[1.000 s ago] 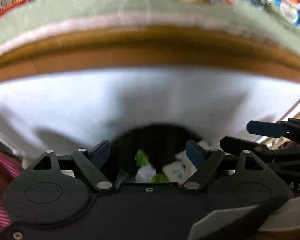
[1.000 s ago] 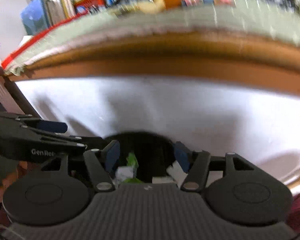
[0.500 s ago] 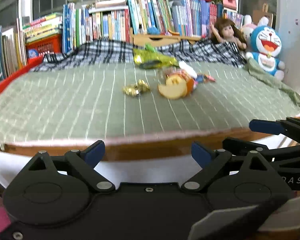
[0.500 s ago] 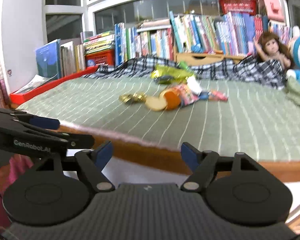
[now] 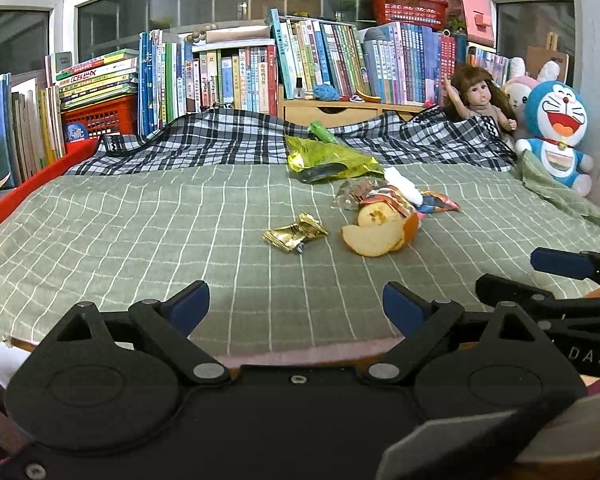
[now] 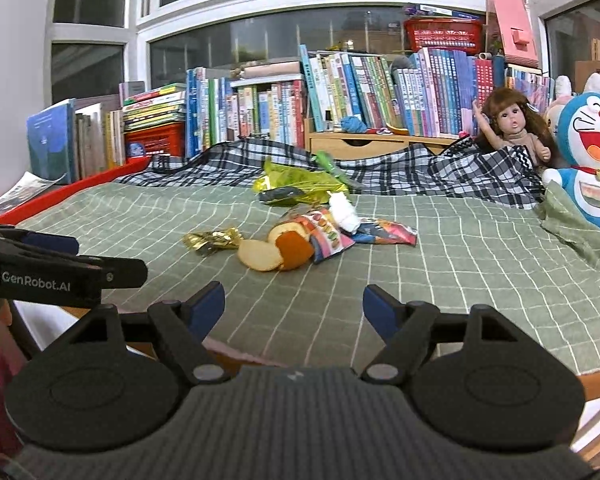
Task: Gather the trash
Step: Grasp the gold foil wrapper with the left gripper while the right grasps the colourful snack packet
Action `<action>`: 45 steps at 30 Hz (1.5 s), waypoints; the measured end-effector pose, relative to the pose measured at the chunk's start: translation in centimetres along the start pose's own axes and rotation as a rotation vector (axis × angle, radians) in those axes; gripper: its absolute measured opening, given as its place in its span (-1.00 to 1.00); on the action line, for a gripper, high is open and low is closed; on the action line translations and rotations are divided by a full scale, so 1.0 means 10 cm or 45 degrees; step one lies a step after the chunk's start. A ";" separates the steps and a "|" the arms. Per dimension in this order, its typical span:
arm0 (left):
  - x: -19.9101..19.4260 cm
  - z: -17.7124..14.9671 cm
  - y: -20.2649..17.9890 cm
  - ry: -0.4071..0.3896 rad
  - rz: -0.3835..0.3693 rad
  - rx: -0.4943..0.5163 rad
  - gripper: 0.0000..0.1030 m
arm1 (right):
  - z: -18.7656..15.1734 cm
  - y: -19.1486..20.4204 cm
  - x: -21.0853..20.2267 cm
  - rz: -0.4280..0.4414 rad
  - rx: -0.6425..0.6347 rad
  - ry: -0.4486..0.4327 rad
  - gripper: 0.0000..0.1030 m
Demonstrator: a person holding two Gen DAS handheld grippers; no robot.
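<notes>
Raised from the bin, both grippers [image 5: 296, 306] [image 6: 294, 306] gape empty before crumpled gold wrapper [image 5: 294, 233].

Bed [image 5: 140, 232] in green checked sheet | packed bookshelf [image 5: 320, 64] behind | dark bay windows [image 6: 260, 36] above | white wall [image 6: 12, 60] left

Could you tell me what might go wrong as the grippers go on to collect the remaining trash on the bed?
The gold wrapper lies flat on the soft green sheet, so a gripper might pinch fabric along with it. The apple slices touch the colourful snack wrapper; grabbing one could drag or scatter the other. The white tissue rests on that pile and may roll off.
</notes>
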State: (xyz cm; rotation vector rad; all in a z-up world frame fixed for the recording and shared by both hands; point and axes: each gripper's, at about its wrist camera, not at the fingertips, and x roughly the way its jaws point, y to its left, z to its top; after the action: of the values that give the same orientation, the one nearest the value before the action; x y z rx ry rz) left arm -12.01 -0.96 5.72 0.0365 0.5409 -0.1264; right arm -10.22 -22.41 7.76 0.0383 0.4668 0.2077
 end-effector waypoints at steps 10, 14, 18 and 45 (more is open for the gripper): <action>0.39 0.07 0.15 -0.044 0.034 -0.027 0.81 | 0.12 -0.12 0.38 -0.058 0.031 0.012 0.57; 0.59 0.13 0.24 -0.017 0.036 -0.057 0.73 | 0.15 -0.12 0.55 -0.058 0.030 0.031 0.46; 0.76 0.20 0.33 -0.012 0.014 -0.124 0.51 | 0.20 -0.11 0.73 -0.046 0.037 0.044 0.45; 1.59 0.30 0.23 0.046 -0.026 -0.204 0.32 | 0.48 -0.40 1.61 -0.015 0.146 0.150 0.60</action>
State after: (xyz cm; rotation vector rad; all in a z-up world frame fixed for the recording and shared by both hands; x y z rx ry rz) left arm 3.30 -0.66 0.10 -0.1231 0.5864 -0.1020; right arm 6.72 -22.90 4.58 0.1363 0.5961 0.1717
